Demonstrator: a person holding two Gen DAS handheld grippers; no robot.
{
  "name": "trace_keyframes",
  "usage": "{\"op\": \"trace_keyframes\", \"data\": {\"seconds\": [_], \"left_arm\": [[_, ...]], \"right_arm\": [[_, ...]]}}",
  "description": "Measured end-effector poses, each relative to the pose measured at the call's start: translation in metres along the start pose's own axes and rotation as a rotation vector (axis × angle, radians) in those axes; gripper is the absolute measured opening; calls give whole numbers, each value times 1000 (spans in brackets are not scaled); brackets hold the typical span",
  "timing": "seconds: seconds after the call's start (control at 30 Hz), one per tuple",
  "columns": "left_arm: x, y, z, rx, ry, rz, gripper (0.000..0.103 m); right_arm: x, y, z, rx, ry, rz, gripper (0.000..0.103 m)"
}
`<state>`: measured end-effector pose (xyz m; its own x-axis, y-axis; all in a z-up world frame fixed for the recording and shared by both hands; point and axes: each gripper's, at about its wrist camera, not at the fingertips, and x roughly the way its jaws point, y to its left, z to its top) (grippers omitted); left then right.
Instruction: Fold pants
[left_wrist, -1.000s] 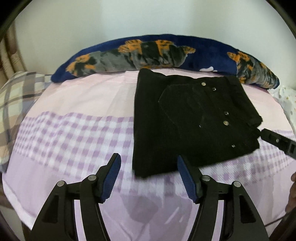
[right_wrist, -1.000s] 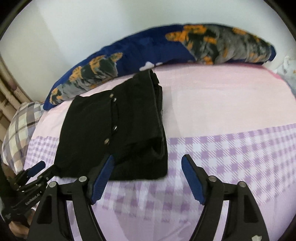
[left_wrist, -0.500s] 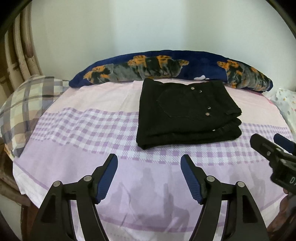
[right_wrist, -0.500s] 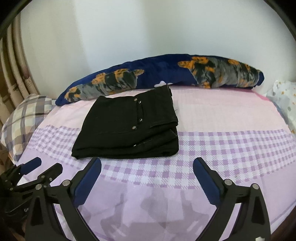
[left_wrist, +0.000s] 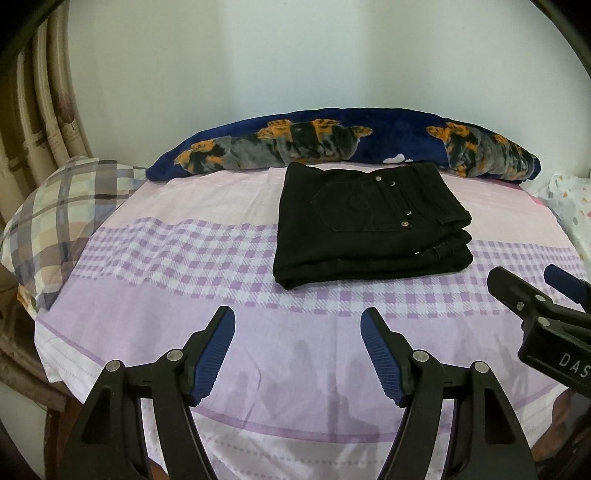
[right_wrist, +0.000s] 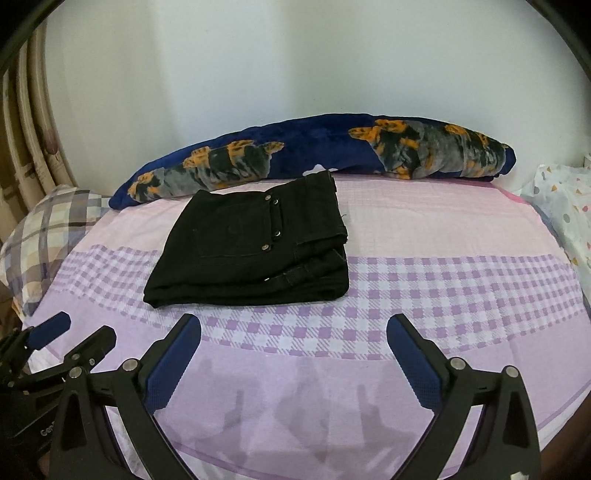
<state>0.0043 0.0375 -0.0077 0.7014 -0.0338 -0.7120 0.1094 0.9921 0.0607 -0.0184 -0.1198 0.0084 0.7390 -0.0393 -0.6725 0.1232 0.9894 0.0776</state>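
Black pants (left_wrist: 365, 225) lie folded in a flat stack on the pink and purple bedsheet (left_wrist: 192, 254), back pocket and metal studs facing up. They also show in the right wrist view (right_wrist: 255, 251). My left gripper (left_wrist: 298, 325) is open and empty, held above the sheet well in front of the pants. My right gripper (right_wrist: 293, 332) is open and empty, also in front of the pants. The right gripper shows at the right edge of the left wrist view (left_wrist: 535, 295). The left gripper shows at the lower left of the right wrist view (right_wrist: 66, 339).
A long navy bolster with orange and grey print (left_wrist: 343, 144) lies along the wall behind the pants. A plaid pillow (left_wrist: 62, 221) sits at the left, a white dotted pillow (right_wrist: 565, 206) at the right. Rattan framing (left_wrist: 44, 96) stands at the far left.
Both grippers have pulled back and risen away from the folded pants, so the stack looks smaller and farther. Both jaws stay open and empty. The pants have not moved.
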Motion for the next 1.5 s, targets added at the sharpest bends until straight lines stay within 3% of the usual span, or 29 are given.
{"op": "trace_keyframes", "data": {"seconds": [1.5], "left_arm": [[10, 0, -7, 20, 31, 9, 71]], "right_arm": [[12, 0, -8, -2, 56, -6, 100]]}}
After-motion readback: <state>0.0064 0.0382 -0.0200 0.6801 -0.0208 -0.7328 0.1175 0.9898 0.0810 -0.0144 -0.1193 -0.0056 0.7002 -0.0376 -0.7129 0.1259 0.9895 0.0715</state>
